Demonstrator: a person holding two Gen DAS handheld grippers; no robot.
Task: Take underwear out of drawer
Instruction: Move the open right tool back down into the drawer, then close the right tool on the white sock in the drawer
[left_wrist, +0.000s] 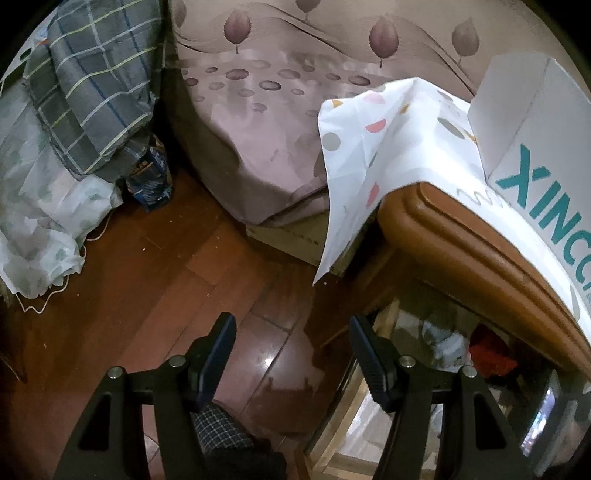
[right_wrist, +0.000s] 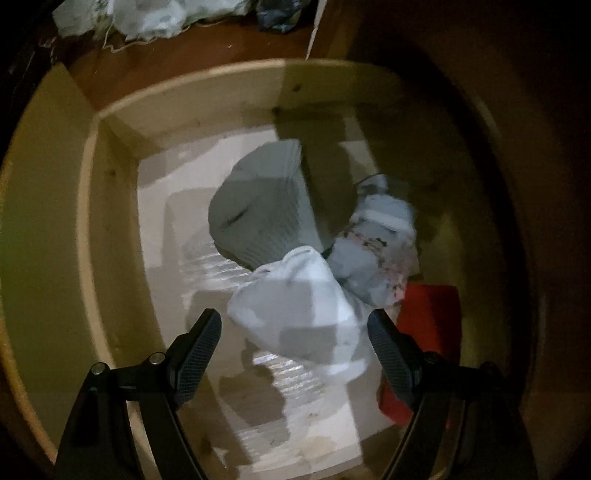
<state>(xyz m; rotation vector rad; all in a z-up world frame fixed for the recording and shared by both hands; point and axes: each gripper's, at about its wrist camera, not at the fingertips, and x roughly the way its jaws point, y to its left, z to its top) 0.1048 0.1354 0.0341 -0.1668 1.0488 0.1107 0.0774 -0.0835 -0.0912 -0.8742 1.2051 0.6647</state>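
Note:
The right wrist view looks down into an open wooden drawer (right_wrist: 110, 206) holding several folded garments. A white bundle (right_wrist: 295, 317) lies between the fingers of my right gripper (right_wrist: 295, 325), which stands open just above it, pads clear of the cloth. Behind it lie a grey ribbed piece (right_wrist: 262, 206), a pale patterned piece (right_wrist: 384, 251) and a red one (right_wrist: 432, 317) at the right. In the left wrist view my left gripper (left_wrist: 291, 332) is open and empty over the wooden floor (left_wrist: 147, 295), left of the drawer (left_wrist: 373, 398), whose grey (left_wrist: 443, 336) and red (left_wrist: 491, 354) clothes show.
A nightstand top (left_wrist: 461, 229) with a dotted white cloth (left_wrist: 369, 147) and a white box (left_wrist: 535, 147) overhangs the drawer. A bed in pink sheets (left_wrist: 277, 122) stands behind. A plaid quilt (left_wrist: 92, 92), bags (left_wrist: 33, 221) and a cord lie at the left.

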